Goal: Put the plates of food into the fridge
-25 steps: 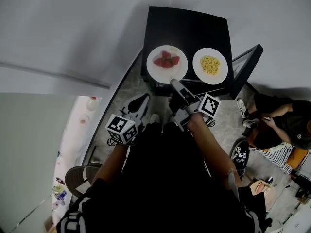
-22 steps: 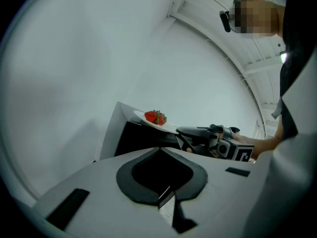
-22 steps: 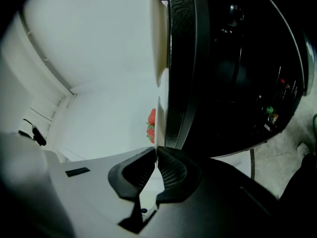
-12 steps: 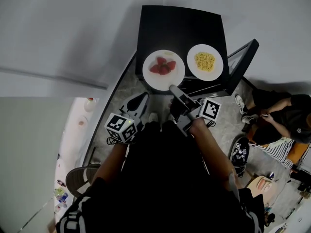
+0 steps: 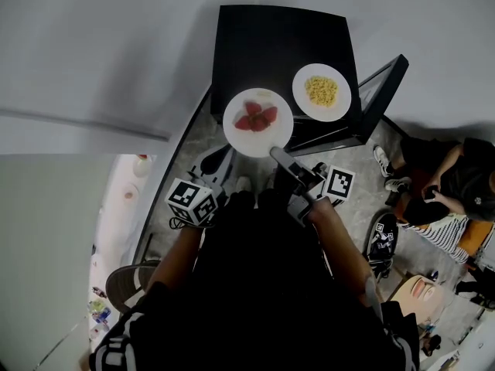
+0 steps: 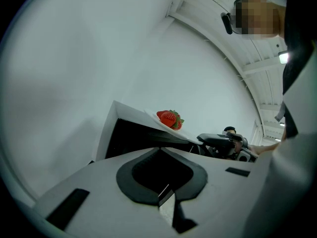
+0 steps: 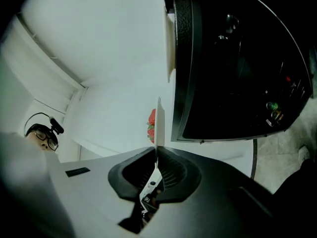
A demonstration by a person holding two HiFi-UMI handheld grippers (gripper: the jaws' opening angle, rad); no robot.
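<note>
— So where was the round white plate of red strawberries when you looked?
— Out past the front edge of the small black fridge, held by the right tool, whose jaws were clamped on the near rim. Whether the far rim touched the fridge top, I couldn't tell. The second white plate, with yellow food, sat on the top just beside it, and the fridge door stood open to the right.
— And the left tool?
— Low by the person's body, jaws together, nothing in them.
— How did you think the plate would handle?
— Stiff and smooth, I'd say, and likely breakable. Pinched at one edge, all its weight hung beyond the jaws, so it could droop or slip; a grip well onto the rim looked wise. The berries lay loose and might roll.
— Which way did it point?
— Face up, about level. Being round, it had no long axis; the grip line ran from the near rim toward the fridge.
</note>
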